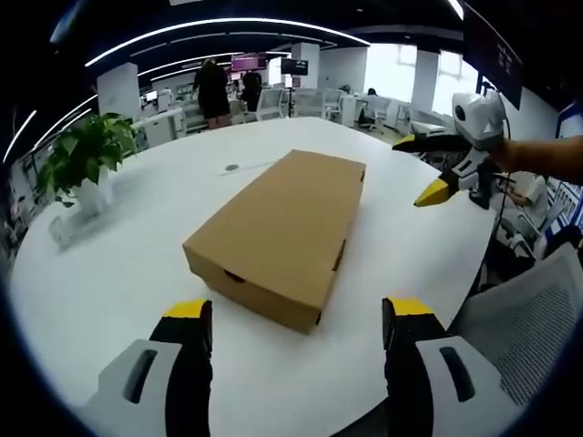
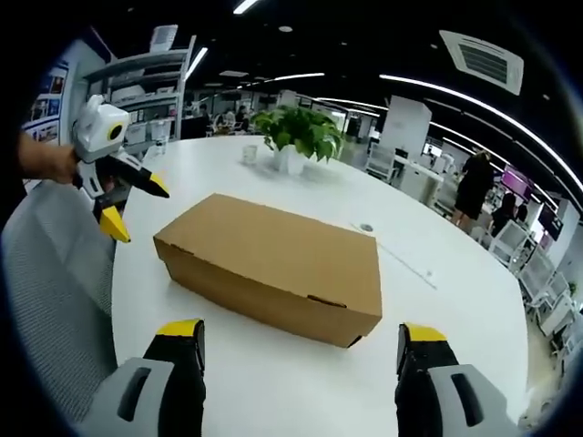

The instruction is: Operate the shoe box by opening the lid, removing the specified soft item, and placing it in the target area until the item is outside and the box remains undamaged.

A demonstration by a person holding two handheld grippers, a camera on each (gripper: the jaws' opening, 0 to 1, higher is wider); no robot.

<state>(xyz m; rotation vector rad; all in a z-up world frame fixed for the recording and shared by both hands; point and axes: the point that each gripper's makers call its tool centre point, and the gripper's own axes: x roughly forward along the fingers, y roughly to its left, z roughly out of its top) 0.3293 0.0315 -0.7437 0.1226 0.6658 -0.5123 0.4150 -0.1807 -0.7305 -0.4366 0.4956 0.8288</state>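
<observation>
Shoe box: we see a plain brown cardboard shoe box [image 1: 284, 236] lying flat on the white round table [image 1: 109, 273], lid down and closed. In the right gripper view the same box [image 2: 269, 264] sits mid-table, long side toward us.
Box condition: no dents or tears that we can make out; small tab slots show along the lid edge.
Soft item: nothing lies outside the box on the tabletop around it.
Left gripper: in its own view the left gripper [image 1: 297, 319] has jaws spread wide, yellow tips either side of the box's near corner, nothing between them, not touching the box. In the right gripper view it [image 2: 133, 208] hangs off the far left of the table, held by a hand [image 2: 50, 162], jaws apart.
Right gripper: in its own view the right gripper [image 2: 302, 341] is also released, jaws well apart, box just beyond the tips, no contact. In the left gripper view it [image 1: 421, 166] is off the box's far right, above the table edge, jaws parted.
Plant: a potted plant [image 1: 84, 164] stands on the table left of the box in the left gripper view, well apart from it.
Chair: grey mesh chair [image 1: 537, 319] near the table edge, right side.
Small disc: a round mark on the table [image 1: 231, 167] beyond the box, probably a cable port; too small to be sure.
Background: people standing [image 1: 213, 89] far across the office.
</observation>
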